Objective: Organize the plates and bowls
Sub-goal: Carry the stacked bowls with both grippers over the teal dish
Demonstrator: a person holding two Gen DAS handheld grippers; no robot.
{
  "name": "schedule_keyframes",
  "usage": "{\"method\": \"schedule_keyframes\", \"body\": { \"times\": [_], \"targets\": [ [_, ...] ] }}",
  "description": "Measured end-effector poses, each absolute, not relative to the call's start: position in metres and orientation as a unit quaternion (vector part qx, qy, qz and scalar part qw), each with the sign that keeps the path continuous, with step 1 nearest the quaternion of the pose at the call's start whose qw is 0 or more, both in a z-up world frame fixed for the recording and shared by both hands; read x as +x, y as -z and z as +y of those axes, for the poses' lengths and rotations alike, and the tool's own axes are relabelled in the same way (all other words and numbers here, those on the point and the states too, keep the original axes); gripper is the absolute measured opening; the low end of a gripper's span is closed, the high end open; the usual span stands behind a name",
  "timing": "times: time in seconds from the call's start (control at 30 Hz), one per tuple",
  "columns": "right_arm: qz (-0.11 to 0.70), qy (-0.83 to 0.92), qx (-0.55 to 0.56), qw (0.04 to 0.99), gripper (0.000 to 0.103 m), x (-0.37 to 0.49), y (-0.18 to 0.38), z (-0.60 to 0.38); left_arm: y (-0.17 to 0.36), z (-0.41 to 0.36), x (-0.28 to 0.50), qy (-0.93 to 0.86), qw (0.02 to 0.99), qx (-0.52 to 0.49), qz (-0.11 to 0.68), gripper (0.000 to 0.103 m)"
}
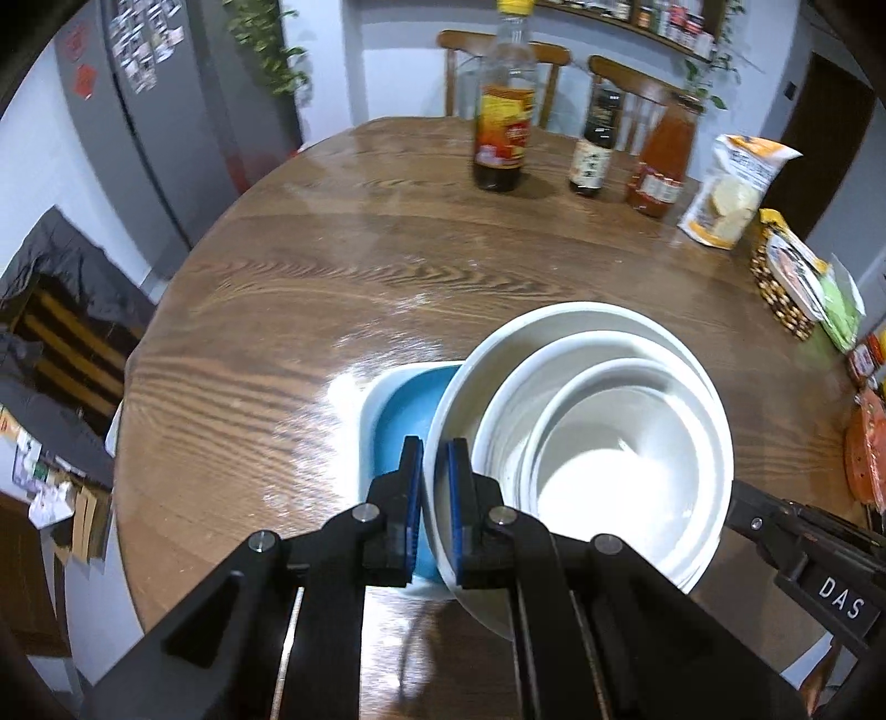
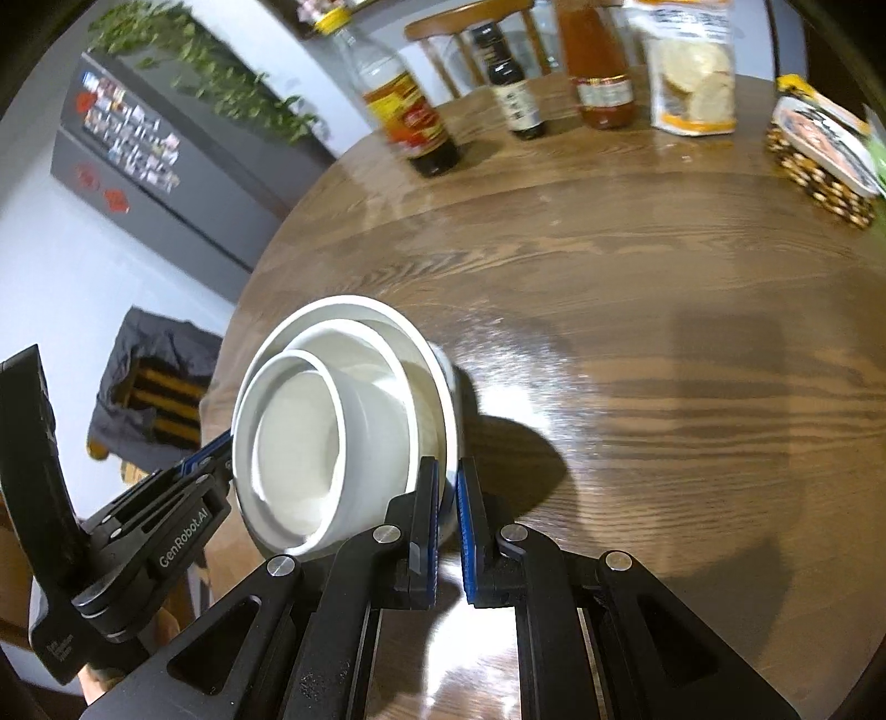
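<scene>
Three white bowls sit nested, the largest bowl (image 1: 559, 327) outermost and the smallest bowl (image 1: 614, 471) inside. My left gripper (image 1: 434, 448) is shut on the large bowl's left rim. On the opposite rim of that same large bowl (image 2: 354, 304), my right gripper (image 2: 448, 471) is shut. Each gripper shows in the other's view: the right gripper (image 1: 742, 498) at the stack's right, the left gripper (image 2: 213, 451) at its left. A blue square plate with a white rim (image 1: 398, 404) lies on the wooden table (image 1: 332, 266), partly hidden under the stack. Whether the stack touches it I cannot tell.
At the table's far side stand a soy sauce bottle (image 1: 501, 122), a small dark bottle (image 1: 595, 149) and an orange sauce bottle (image 1: 662, 160). A cracker bag (image 1: 725, 188) and a snack basket (image 1: 786, 277) line the right edge. Wooden chairs (image 1: 465, 44) stand behind.
</scene>
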State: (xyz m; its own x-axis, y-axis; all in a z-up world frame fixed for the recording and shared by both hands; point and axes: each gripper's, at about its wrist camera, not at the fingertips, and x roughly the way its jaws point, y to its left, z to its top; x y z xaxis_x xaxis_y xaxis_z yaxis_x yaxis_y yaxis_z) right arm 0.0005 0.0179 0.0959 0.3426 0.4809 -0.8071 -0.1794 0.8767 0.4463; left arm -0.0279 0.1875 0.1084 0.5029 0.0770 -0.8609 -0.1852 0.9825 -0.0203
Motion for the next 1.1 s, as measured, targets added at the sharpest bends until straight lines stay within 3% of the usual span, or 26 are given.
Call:
{"method": "schedule_keyframes", "body": {
  "times": [0.47,1.1],
  "targets": [
    [0.587,-0.206,0.129,0.772,0.011,0.031,-0.066,0.055,-0.08,0.224,-0.009,-0.105,0.834,-0.073,0.537,0.005],
    [0.552,-0.18,0.142,0.802,0.011,0.07,-0.072,0.058,-0.077,0.229,0.04,-0.094,0.847,-0.064,0.52,0.005]
  ]
}}
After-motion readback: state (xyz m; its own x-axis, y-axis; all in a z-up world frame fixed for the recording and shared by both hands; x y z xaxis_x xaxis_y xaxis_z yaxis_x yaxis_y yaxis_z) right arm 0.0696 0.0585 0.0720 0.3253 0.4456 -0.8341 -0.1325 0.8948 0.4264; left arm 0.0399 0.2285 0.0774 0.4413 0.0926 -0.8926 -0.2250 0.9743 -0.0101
